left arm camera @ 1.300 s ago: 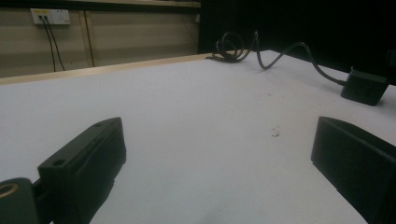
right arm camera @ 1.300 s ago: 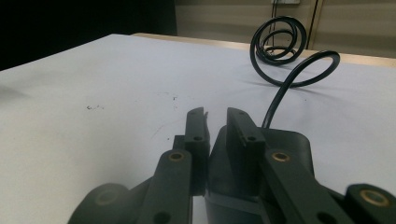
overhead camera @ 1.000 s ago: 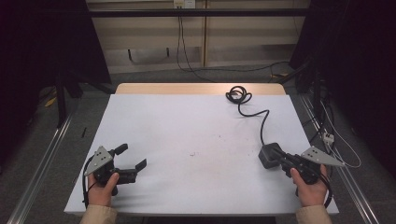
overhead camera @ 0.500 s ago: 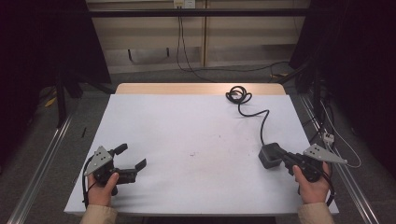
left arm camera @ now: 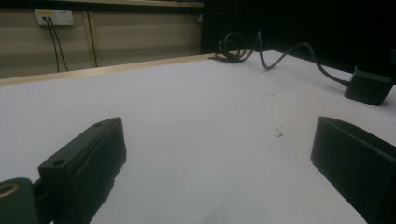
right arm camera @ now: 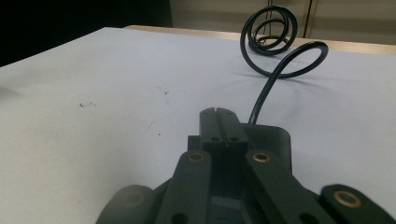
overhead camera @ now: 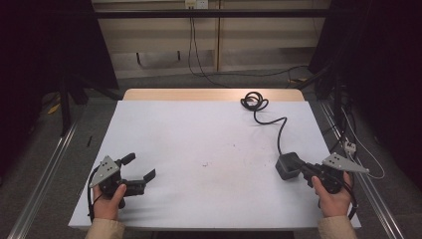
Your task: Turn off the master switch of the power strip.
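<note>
A black box-shaped power adapter (overhead camera: 287, 165) lies on the white table (overhead camera: 199, 129) at the right, with its black cable (overhead camera: 281, 130) running to a coil (overhead camera: 254, 101) near the far edge. My right gripper (overhead camera: 302, 169) is shut, nothing between its jaws, and its tips point at the adapter's near side. In the right gripper view the closed tips (right arm camera: 218, 115) sit right in front of the adapter (right arm camera: 275, 140), with the coil (right arm camera: 271, 28) beyond. My left gripper (overhead camera: 141, 166) rests open at the table's front left, nothing between its jaws (left arm camera: 219, 154). The adapter (left arm camera: 369, 86) lies far to its right.
A wooden strip (overhead camera: 199, 94) borders the table's far edge. Metal rails (overhead camera: 45, 179) run along the floor on both sides. Loose wires (overhead camera: 348, 144) hang off the right side, and a wall socket (left arm camera: 53, 17) with cables stands behind the table.
The right gripper's jaws have closed the last little bit. Both hands have kept their places.
</note>
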`<action>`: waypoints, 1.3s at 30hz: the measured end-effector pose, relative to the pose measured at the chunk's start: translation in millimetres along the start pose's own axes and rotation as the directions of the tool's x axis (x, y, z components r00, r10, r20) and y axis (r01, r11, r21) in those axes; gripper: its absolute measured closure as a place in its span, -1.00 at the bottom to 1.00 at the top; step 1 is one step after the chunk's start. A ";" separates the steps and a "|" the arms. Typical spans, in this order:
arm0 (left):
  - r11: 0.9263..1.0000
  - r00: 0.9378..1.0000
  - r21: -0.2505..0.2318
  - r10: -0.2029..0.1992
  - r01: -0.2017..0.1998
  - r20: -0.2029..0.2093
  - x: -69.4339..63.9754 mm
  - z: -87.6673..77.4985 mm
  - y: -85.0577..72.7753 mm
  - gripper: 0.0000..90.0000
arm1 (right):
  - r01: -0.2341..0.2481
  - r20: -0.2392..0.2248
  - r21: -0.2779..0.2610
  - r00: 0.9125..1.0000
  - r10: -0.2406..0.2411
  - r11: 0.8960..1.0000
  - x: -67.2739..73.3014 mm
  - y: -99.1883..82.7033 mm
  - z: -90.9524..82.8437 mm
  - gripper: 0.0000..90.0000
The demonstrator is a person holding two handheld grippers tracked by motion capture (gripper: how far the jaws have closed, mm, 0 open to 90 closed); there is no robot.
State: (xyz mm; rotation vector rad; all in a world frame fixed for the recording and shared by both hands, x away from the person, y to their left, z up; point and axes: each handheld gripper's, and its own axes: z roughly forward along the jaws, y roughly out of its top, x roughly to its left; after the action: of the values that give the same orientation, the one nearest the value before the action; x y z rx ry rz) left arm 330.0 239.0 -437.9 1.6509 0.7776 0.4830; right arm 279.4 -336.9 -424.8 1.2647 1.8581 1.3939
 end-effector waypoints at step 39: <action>1.000 1.000 -0.008 0.000 0.000 0.000 -0.3 -1.0 0.7 -0.93 | 0.040 0.027 0.059 0.999 -0.042 0.997 -3.1 -4.6 3.5 1.00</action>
State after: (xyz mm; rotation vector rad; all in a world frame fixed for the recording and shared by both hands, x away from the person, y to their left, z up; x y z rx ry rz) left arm 329.2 239.4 -437.0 1.6439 0.7748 0.4855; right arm 281.9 -338.2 -430.7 1.2610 1.9080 1.3029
